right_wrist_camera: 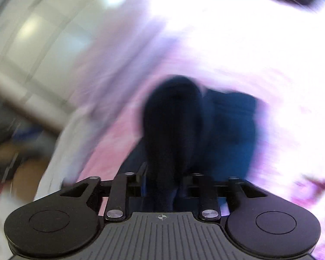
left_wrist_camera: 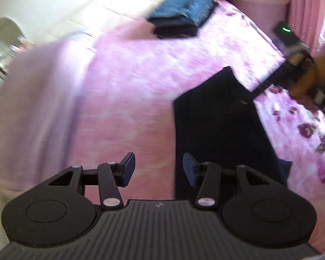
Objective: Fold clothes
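The left gripper [left_wrist_camera: 159,169] hangs with its jaws apart and nothing between them. Just ahead to its right, a dark garment [left_wrist_camera: 218,125] lies flat on the pink bedspread [left_wrist_camera: 127,91], its long side running away from the gripper. The right gripper [right_wrist_camera: 162,186] has dark cloth bunched between its jaws; blur hides whether they press it.

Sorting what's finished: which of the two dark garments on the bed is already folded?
The blue jeans at the far edge, a compact folded stack. The black garment nearer the left claw lies spread out.

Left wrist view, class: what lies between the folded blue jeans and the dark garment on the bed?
Only bare pink floral bedsheet separates the folded jeans from the dark garment.
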### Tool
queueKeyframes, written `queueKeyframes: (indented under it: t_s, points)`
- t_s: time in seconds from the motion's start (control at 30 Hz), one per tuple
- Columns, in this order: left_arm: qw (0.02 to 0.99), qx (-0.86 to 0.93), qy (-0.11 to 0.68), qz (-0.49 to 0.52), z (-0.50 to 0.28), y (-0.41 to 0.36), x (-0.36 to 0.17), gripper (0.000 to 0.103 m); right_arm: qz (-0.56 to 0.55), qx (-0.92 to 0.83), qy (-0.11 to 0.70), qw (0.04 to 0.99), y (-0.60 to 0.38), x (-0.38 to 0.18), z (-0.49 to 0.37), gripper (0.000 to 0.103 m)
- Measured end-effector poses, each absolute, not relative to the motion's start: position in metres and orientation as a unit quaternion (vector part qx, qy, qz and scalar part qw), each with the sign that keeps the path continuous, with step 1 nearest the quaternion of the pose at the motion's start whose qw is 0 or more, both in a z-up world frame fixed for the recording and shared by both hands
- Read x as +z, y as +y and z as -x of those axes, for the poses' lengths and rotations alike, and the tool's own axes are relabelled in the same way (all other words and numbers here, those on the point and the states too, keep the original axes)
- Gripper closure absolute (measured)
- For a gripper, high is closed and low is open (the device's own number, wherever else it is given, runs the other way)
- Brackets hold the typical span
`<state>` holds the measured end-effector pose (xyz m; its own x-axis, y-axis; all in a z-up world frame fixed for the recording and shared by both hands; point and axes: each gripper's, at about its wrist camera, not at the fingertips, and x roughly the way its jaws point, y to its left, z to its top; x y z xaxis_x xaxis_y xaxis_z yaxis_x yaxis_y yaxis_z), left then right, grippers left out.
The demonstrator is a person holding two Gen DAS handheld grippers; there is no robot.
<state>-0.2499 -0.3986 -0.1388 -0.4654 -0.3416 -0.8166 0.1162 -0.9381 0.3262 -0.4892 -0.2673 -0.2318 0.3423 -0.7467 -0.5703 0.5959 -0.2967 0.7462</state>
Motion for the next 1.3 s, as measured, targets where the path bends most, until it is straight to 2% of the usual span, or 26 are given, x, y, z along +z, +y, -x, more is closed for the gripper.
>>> queueKeyframes:
  t_s: [0.07, 0.13, 0.37, 0.4, 0.43, 0.47, 0.53, 0.67, 0.83, 1.1, 1.2, 1.3]
  points:
    - [0.118, -0.842, -0.101, -0.516, 0.262, -0.394, -0.169, 0.058, -0.593, -0.563, -0.098, 0.568, -0.262, -0.24, 0.505, 0.058]
    - [0.106, -0.836, -0.087, -0.532, 0.274, -0.391, -0.197, 0.058, -0.588, -0.563, -0.108, 0.571, -0.254, -0.233, 0.514, 0.041]
    - [0.121, -0.826, -0.02, -0.55, 0.306, -0.409, -0.236, 0.059, -0.571, -0.585, -0.131, 0.561, -0.256, -0.218, 0.541, 0.04]
    - [0.121, -0.826, -0.016, -0.551, 0.31, -0.412, -0.238, 0.059, -0.569, -0.586, -0.129, 0.563, -0.26, -0.219, 0.542, 0.041]
    - [0.12, -0.825, -0.013, -0.552, 0.313, -0.413, -0.24, 0.06, -0.572, -0.588, -0.118, 0.559, -0.271, -0.225, 0.542, 0.057]
    - [0.119, -0.825, -0.013, -0.553, 0.317, -0.414, -0.24, 0.06, -0.579, -0.592, -0.104, 0.552, -0.281, -0.229, 0.543, 0.068]
    - [0.118, -0.829, -0.012, -0.547, 0.323, -0.414, -0.238, 0.061, -0.586, -0.59, -0.098, 0.547, -0.286, -0.226, 0.548, 0.074]
    - [0.118, -0.832, 0.009, -0.543, 0.331, -0.417, -0.245, 0.061, -0.564, -0.597, -0.093, 0.564, -0.274, -0.212, 0.555, 0.075]
    - [0.11, -0.825, 0.028, -0.554, 0.337, -0.417, -0.271, 0.06, -0.606, -0.592, -0.105, 0.521, -0.264, -0.254, 0.57, 0.075]
    - [0.105, -0.819, 0.034, -0.564, 0.344, -0.427, -0.286, 0.046, -0.602, -0.587, -0.083, 0.536, -0.266, -0.258, 0.574, 0.075]
    - [0.098, -0.816, 0.027, -0.569, 0.346, -0.428, -0.28, 0.047, -0.601, -0.587, -0.075, 0.536, -0.268, -0.254, 0.573, 0.075]
    - [0.103, -0.816, 0.008, -0.569, 0.34, -0.422, -0.267, 0.056, -0.613, -0.578, -0.077, 0.532, -0.269, -0.247, 0.575, 0.073]
